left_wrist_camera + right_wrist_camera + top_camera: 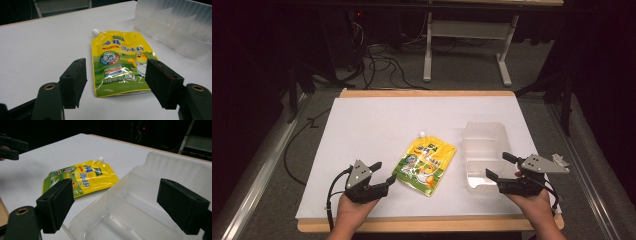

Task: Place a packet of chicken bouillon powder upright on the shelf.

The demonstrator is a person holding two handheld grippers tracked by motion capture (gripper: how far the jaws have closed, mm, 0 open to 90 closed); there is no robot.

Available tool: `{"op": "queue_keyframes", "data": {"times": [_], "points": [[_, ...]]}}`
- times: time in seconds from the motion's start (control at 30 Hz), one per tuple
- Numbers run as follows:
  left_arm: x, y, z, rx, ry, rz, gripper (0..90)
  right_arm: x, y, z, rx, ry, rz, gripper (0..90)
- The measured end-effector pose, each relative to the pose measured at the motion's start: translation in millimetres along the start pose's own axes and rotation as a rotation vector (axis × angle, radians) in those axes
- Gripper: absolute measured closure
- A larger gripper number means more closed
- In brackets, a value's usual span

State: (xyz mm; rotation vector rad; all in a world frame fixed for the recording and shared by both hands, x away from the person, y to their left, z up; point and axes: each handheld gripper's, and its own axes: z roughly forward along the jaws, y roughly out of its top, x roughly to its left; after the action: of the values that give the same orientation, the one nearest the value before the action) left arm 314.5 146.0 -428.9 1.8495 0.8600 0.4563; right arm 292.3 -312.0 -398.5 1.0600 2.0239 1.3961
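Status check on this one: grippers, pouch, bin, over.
Left gripper open, short of the yellow pouch. Right gripper open at the clear bin. Pouch flat on the table, outside the bin. Nothing between.

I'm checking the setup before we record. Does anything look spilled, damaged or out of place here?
Nothing stands out. The yellow pouch lies flat on the white table, cap on, with no spill around it. The clear bin sits upright beside it. Both grippers, left and right, are open, holding nothing.

We see our right tongs spread wide over the near end of a clear plastic bin; a yellow spouted pouch lies flat just beside it on the white bench.
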Motion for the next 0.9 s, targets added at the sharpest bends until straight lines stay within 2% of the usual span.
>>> {"op": "queue_keyframes", "data": {"times": [0.27,0.37,0.47,0.5,0.53,0.6,0.77,0.9], "points": [[5.2,-1.8,-0.8,0.011,0.014,-0.015,36.5,0.9,-0.9,-0.5,0.007,-0.004,-0.004,15.0],[5.9,-2.3,-0.6,0.015,0.023,-0.010,46.9,1.3,-1.2,-0.5,0.006,-0.012,-0.004,15.4],[7.1,-3.4,0.4,0.019,0.020,-0.017,64.1,1.4,-1.9,-0.6,0.010,-0.015,0.003,15.7],[7.7,-4.1,1.6,0.023,0.026,-0.025,64.1,0.9,-2.1,-0.6,0.009,-0.015,0.001,16.0],[9.2,-5.7,6.2,0.044,0.050,-0.034,77.9,0.0,-2.5,-0.9,0.008,-0.014,0.005,16.7],[12.2,-7.5,15.9,0.088,0.078,-0.053,88.0,-0.2,-2.7,-0.3,0.012,-0.014,0.007,17.1],[24.2,-9.7,51.9,0.208,0.133,-0.077,90.0,1.2,-3.1,3.0,0.021,-0.005,0.003,18.2],[29.1,-10.9,70.2,0.253,0.148,-0.075,90.0,3.0,-3.3,4.0,0.027,-0.003,-0.008,18.8]]}}
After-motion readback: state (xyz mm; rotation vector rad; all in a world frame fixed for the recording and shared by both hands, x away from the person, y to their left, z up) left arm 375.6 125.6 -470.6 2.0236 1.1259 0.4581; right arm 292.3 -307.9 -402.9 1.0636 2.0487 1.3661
